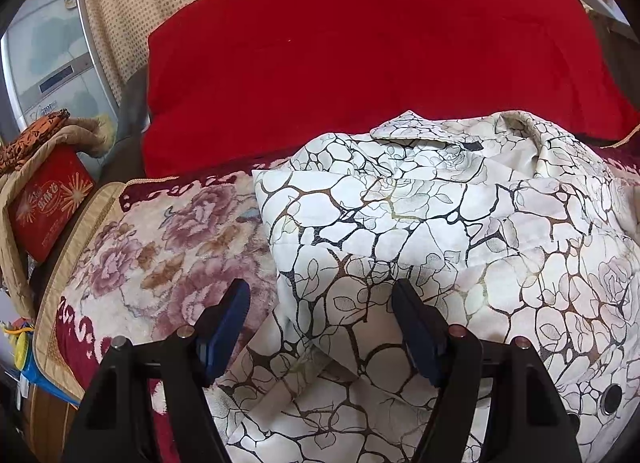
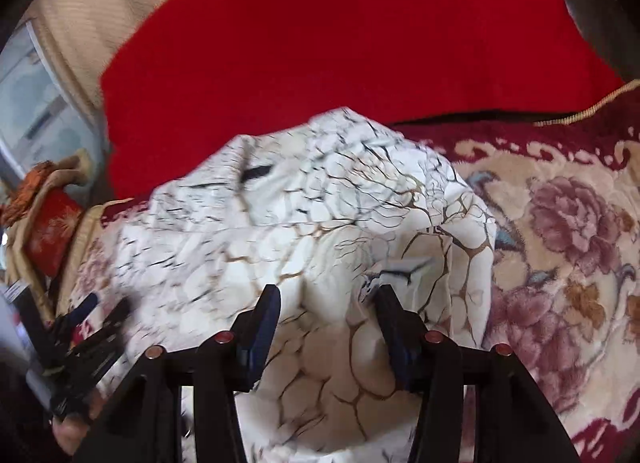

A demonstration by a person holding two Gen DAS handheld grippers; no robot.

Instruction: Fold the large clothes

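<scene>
Jacket point(image 1: 440, 231) of white cloth, printed with black and gold crackle lines and faint roses, lies in a loose heap on a plush flowered blanket point(image 1: 168, 247), just in front of a big red cushion point(image 1: 352, 63). From the left wrist, a flap or collar with a dark tab shows at the far end of the heap, and a round metal snap point(image 1: 612, 399) sits near the lower right. The cloth looks thin, soft and light, with a slight sheen, so it will likely slide and sag rather than hold a crease; an edge, hem or the collar seems the best place to pinch it. The left gripper point(image 1: 320, 323) hangs over the near left part of the heap with its blue-padded fingers spread wide and nothing between them. A red box point(image 1: 48, 207) stands off the blanket's left edge.

From the right wrist the picture is smeared by motion. The jacket point(image 2: 304, 215) bulges up in soft folds between cushion and camera, with the blanket's pile point(image 2: 568, 247) bare to the right. The right gripper point(image 2: 328, 319) has its fingers apart, cloth lying under and between them but not clamped. The left gripper point(image 2: 80, 327) shows blurred at the left edge.
</scene>
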